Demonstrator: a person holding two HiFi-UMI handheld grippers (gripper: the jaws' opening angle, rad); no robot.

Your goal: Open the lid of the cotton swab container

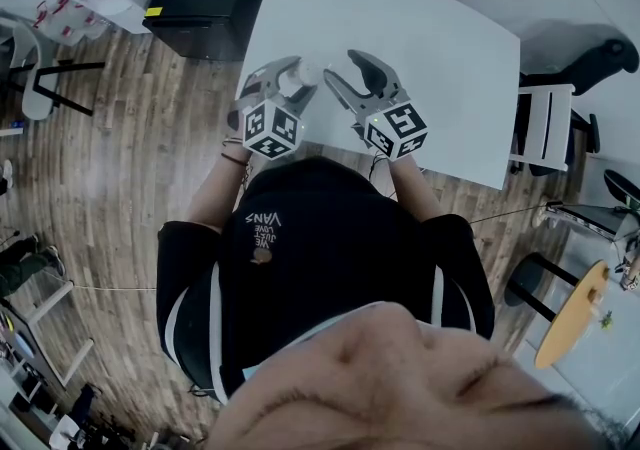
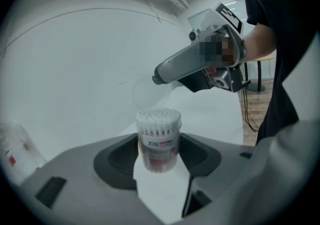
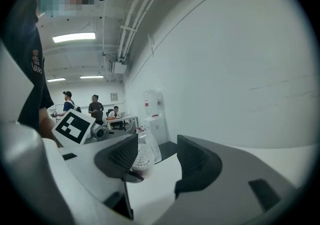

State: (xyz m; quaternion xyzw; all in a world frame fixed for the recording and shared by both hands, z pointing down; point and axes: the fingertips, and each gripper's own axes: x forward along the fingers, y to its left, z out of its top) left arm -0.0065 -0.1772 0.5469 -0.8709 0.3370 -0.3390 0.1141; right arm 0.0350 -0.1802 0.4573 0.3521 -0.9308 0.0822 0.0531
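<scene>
table point(image 1: 440, 48): white, smooth, matte top. Both tools work over its near edge.
left gripper point(image 2: 159, 155): grey moulded shell with dark ribbed pads. Jaws clamped on the lower body of the container, one pad on each side.
right gripper point(image 3: 157, 159): same build. Jaws stand apart with nothing between them.
cotton swab container point(image 2: 159, 136): small clear plastic cylinder with a printed label band. Held in the left gripper over the table, between the two tools. Long axis stands up out of the jaws.
key relation: from the right gripper, the container lies ahead and off to the left of its view, just past that side's pad and partly behind it, not in the gap. This is the free tool, so the lid work is likely its job.
lid point(image 3: 149, 144): thin and clear. Appears tipped up above the swab heads rather than seated; hinge not made out.
swabs point(image 2: 158, 119): white, soft rounded tips, packed tight at the top.
</scene>
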